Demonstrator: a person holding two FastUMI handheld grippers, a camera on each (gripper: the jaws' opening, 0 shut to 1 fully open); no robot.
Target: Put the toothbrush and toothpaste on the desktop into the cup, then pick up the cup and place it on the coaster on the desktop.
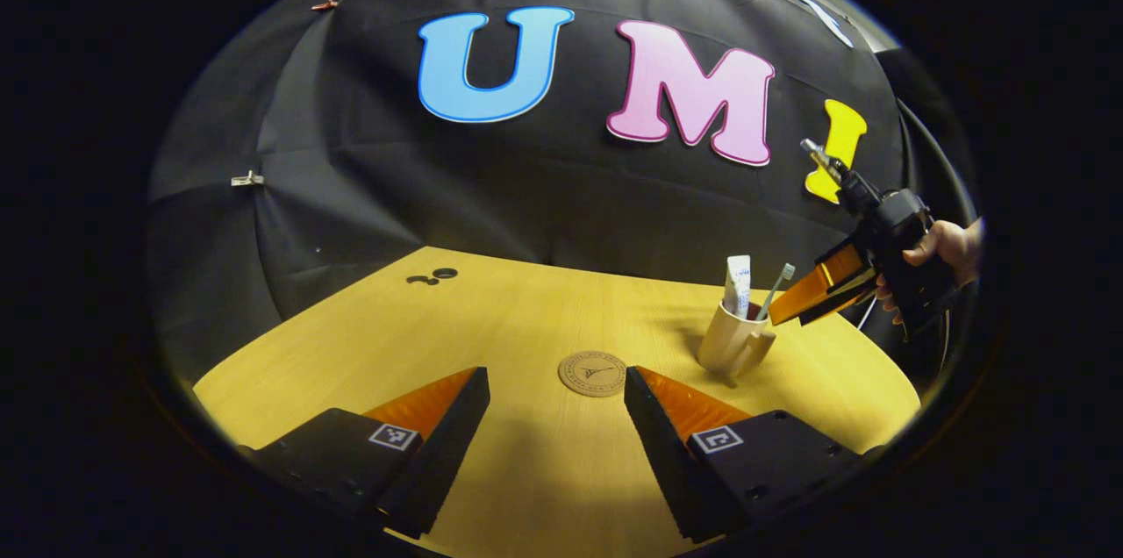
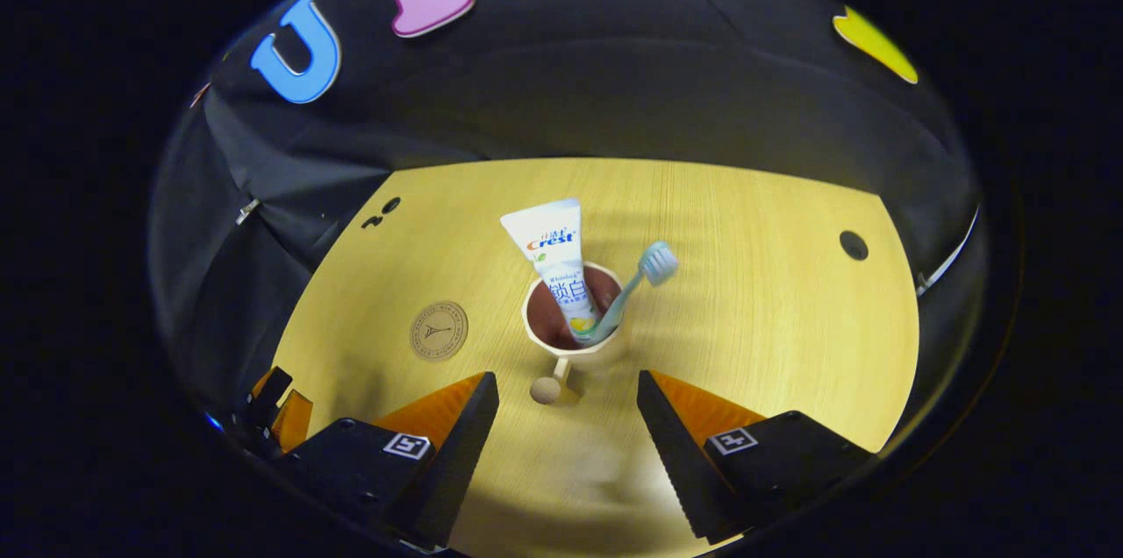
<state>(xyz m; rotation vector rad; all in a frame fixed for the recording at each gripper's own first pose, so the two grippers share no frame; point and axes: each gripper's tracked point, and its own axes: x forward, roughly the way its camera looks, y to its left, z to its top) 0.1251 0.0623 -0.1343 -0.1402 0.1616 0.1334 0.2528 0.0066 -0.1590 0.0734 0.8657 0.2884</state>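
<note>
On desktop (image 2: 746,216): one cup (image 2: 575,339) | one toothbrush (image 2: 633,282), one toothpaste (image 2: 557,264) inside | both tongs agape

The cup (image 2: 575,321) hid the lower ends of the toothpaste (image 2: 557,264) and the toothbrush (image 2: 633,288). The stamped mark on the coaster (image 1: 593,374) was too small to make out. The edge of the left gripper view cut off the hand (image 1: 947,255) at the wrist. Dark marks (image 1: 432,276) on the far tabletop (image 1: 526,321) were too small to identify.
</note>
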